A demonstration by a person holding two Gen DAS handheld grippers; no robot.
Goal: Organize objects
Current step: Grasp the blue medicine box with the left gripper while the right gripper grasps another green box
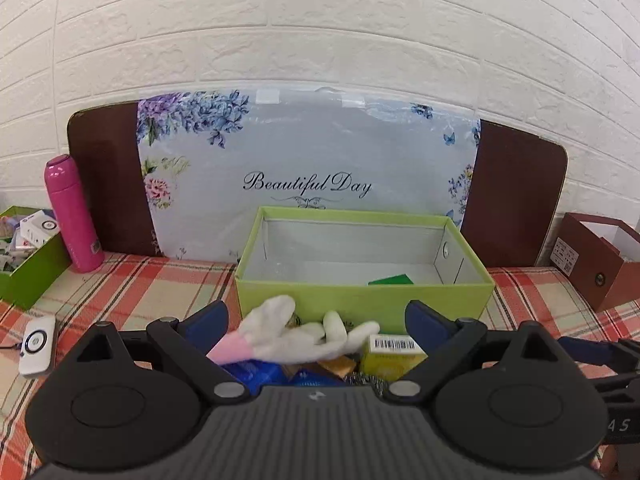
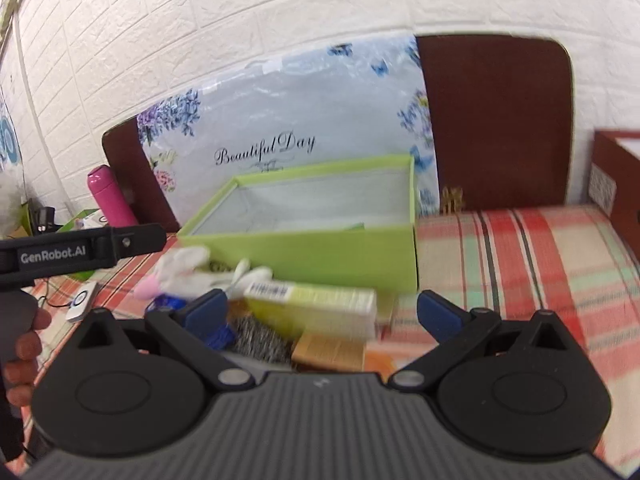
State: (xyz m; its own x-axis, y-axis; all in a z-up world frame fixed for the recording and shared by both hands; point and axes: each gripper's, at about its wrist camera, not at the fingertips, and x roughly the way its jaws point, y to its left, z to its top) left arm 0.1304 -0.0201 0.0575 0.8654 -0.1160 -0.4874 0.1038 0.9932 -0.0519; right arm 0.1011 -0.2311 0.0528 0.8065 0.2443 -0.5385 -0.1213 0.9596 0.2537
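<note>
An open light-green box (image 1: pixel 360 300) stands on the plaid cloth with a dark green card (image 1: pixel 391 280) on its floor. In front of it lies a pile: a white glove with a pink cuff (image 1: pixel 280 332), a yellow barcode box (image 1: pixel 394 356), blue packets (image 1: pixel 256 372), a tan box (image 2: pixel 328 352) and a steel scrubber (image 2: pixel 256 336). My left gripper (image 1: pixel 316 316) is open above the pile, its pads clear of the glove between them. My right gripper (image 2: pixel 322 300) is open too, over the yellow box (image 2: pixel 316 308), touching nothing.
A pink bottle (image 1: pixel 72 216) and a second green box of small items (image 1: pixel 28 264) stand at the left. A white round-button device (image 1: pixel 38 344) lies near them. A brown box (image 1: pixel 600 260) sits at the right. A floral board (image 1: pixel 304 176) leans on the wall.
</note>
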